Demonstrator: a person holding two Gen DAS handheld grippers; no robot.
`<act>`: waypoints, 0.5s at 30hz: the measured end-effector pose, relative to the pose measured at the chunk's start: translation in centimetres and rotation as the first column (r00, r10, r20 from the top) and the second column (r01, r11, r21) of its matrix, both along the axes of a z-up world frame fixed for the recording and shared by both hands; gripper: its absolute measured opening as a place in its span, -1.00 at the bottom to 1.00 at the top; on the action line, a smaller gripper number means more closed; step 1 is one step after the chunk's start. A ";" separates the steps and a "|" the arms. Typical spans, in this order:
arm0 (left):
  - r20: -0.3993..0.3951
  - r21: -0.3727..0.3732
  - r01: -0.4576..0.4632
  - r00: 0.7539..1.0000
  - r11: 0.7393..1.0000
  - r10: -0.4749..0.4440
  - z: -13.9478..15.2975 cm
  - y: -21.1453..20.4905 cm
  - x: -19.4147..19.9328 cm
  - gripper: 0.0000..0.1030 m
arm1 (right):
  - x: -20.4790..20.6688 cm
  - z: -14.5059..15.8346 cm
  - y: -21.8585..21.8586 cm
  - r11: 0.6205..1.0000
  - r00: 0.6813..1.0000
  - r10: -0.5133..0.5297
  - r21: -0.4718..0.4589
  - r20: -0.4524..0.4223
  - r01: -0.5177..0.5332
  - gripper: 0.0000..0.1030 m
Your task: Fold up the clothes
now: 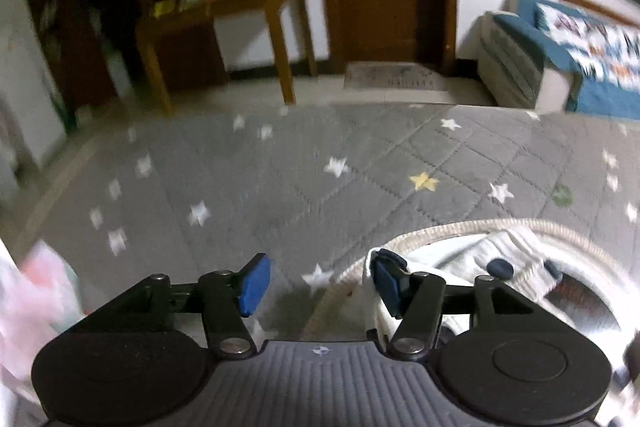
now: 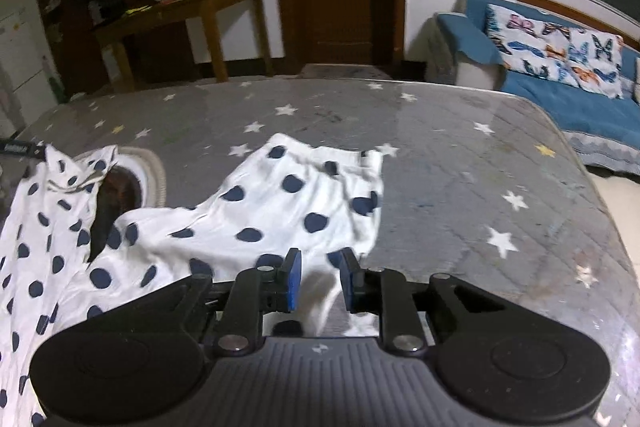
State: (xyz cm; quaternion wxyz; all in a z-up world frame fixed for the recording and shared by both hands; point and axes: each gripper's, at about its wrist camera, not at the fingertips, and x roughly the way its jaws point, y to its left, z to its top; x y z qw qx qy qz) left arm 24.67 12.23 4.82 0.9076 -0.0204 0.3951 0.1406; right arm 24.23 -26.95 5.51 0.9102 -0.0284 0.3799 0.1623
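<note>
The left view is blurred; the left gripper is wide, cloth over its right finger. The right gripper is narrow above one dotted garment, whose part at 9 o'clock covers a basket.

Ahead and right of the polka-dot garment the grey star-patterned worktop lies bare (wide passage); the woven basket and draped cloth block the left.
</note>
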 end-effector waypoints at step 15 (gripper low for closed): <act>0.027 0.085 0.110 0.993 0.990 -0.113 1.1 -0.7 -2.5 0.89 | 0.3 -1.6 2.6 0.998 0.998 0.052 -0.027 -0.038 -0.053 -0.46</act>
